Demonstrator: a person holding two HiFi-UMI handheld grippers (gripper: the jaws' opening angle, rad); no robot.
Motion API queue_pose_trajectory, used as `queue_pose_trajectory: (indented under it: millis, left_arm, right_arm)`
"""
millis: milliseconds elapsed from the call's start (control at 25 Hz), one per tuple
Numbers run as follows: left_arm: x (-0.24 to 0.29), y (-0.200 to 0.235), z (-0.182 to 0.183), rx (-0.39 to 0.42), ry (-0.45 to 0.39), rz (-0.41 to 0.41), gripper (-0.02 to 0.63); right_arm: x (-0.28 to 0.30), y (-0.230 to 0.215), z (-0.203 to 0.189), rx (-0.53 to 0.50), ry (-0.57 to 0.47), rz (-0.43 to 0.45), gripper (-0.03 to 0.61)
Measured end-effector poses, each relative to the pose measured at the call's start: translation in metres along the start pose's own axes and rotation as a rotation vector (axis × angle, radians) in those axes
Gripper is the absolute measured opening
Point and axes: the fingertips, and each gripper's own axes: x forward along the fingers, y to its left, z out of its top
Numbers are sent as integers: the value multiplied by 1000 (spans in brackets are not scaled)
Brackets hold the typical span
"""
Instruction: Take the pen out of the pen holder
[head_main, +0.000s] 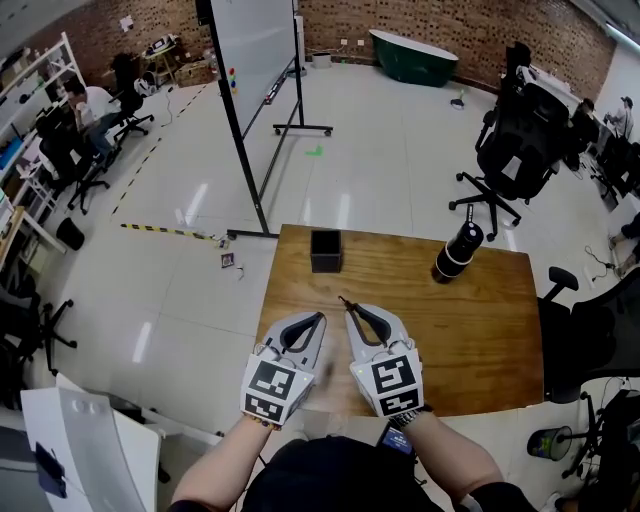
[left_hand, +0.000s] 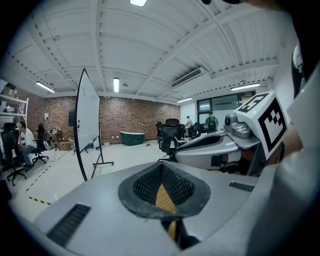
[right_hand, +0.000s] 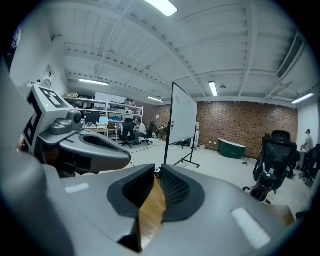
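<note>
The black square pen holder (head_main: 325, 250) stands near the far edge of the wooden table (head_main: 480, 330). Both grippers hover side by side over the table's near edge, well short of the holder. My right gripper (head_main: 350, 309) is shut on a thin dark pen (head_main: 342, 300), whose tip pokes out past its fingertips. In the right gripper view a small dark piece sits between the nearly meeting tips of the right gripper (right_hand: 156, 171). My left gripper (head_main: 319, 318) is shut with nothing in it, and in its own view the left gripper (left_hand: 161, 166) has its tips together.
A black bottle with a white band (head_main: 457, 250) stands at the table's far right. A whiteboard on a wheeled stand (head_main: 255, 60) is beyond the table's far left corner. Office chairs (head_main: 515, 150) (head_main: 590, 330) stand to the right. A person sits at desks far left (head_main: 85, 110).
</note>
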Motion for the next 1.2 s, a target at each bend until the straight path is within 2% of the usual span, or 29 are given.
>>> queue_pose_trajectory:
  millis: [600, 1200]
  left_arm:
    - [-64, 1, -5, 29, -28, -55, 5]
    - [-131, -22, -11, 51, -69, -106, 5]
  right_arm:
    - [-31, 58, 11, -5, -11, -64, 38]
    - [-80, 119, 12, -13, -22, -113, 38]
